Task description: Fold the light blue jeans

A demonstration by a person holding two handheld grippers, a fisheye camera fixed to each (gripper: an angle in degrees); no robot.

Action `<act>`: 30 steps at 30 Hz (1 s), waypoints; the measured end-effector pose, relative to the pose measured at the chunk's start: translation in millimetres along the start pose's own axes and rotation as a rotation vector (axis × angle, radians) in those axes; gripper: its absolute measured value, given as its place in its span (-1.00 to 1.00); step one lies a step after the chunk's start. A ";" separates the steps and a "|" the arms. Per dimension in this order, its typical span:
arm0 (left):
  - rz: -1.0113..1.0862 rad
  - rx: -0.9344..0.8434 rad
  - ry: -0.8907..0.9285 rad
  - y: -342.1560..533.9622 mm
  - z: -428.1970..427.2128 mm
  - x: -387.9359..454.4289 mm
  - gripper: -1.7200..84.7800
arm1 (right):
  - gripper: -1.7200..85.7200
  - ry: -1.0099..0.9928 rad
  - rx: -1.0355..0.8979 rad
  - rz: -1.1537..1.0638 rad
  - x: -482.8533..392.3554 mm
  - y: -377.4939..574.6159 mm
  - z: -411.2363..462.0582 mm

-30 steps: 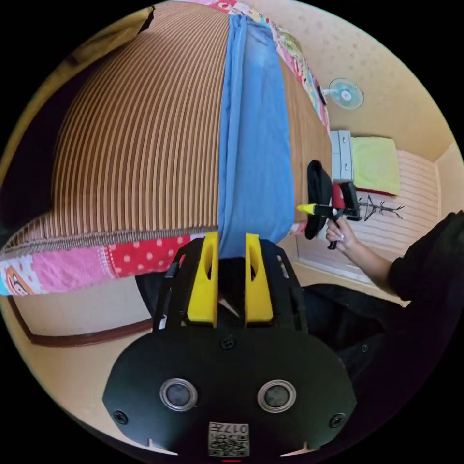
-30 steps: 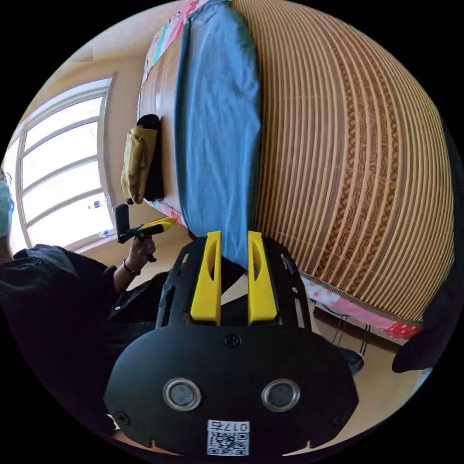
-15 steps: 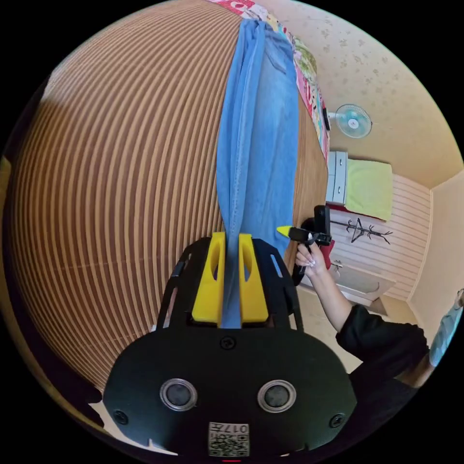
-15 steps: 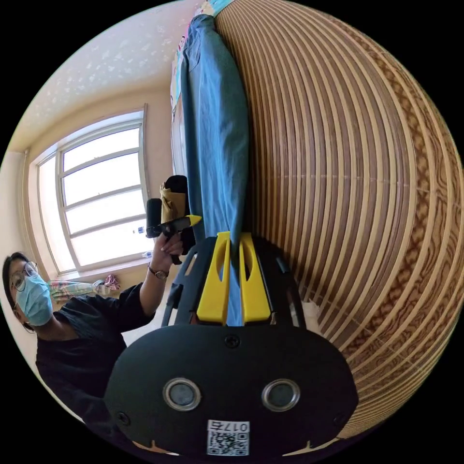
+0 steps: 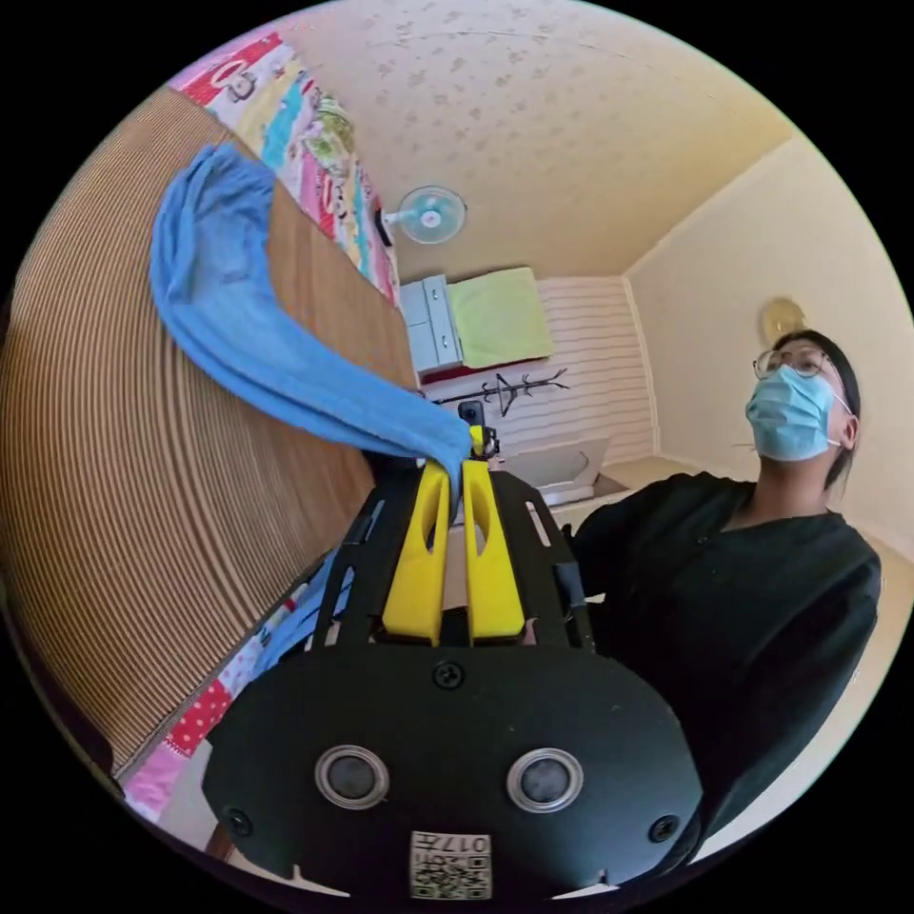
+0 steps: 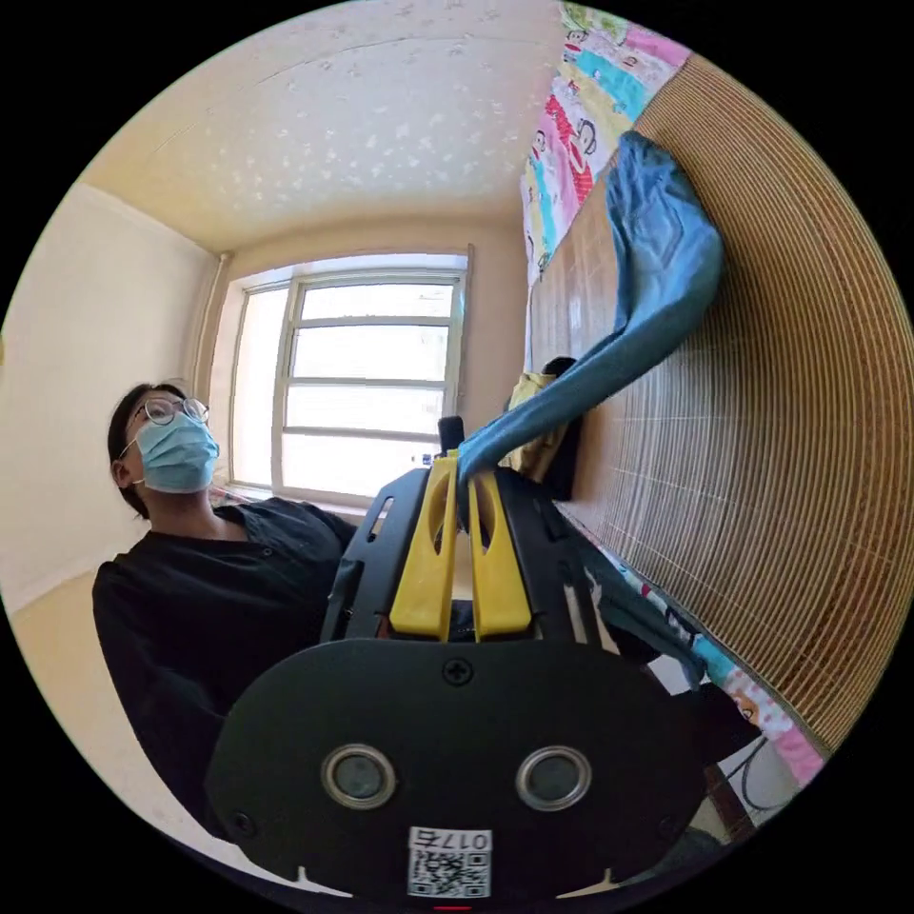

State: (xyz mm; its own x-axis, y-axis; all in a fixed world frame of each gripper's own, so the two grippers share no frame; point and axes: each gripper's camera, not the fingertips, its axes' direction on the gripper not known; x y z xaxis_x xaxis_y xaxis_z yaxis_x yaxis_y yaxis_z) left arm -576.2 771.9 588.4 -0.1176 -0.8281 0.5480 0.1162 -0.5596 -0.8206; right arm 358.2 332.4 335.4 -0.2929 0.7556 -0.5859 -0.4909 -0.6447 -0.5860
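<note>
The light blue jeans point(image 5: 257, 324) stretch from the striped bamboo mat point(image 5: 124, 495) up into the air, lifted at one end. In the left gripper view, my left gripper point(image 5: 455, 471) is shut on the raised end of the jeans, its yellow jaws pinching the cloth. The other gripper's tip peeks out just behind that end. In the right gripper view, the jeans point(image 6: 657, 286) rise from the mat point(image 6: 809, 457) toward my right gripper point(image 6: 461, 474), which is shut on the same raised end. The far end of the jeans still rests on the mat.
A person in a black top and face mask point(image 5: 762, 590) holds both grippers. A patchwork quilt point(image 5: 314, 162) borders the mat. A wall fan point(image 5: 428, 214) and a drawer unit point(image 5: 433, 324) stand by the wall. Yellow and black clothes point(image 6: 547, 438) lie on the mat near a window point(image 6: 367, 371).
Both grippers have risen and come together, pulling the near end of the jeans up off the mat. Both cameras have tilted upward toward the ceiling and the person.
</note>
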 end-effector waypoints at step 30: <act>0.199 -0.192 -0.664 -192.5 24.3 64.4 -0.91 | -0.93 0.690 -0.001 -0.079 -96.7 -144.4 103.7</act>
State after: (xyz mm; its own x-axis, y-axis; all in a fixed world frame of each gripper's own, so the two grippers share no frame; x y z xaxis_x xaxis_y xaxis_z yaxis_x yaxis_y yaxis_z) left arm -582.2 825.5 785.6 0.5197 -0.7931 0.3177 -0.1094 -0.4306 -0.8959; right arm 372.2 364.5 534.7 0.3327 0.5541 -0.7630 -0.4884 -0.5909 -0.6421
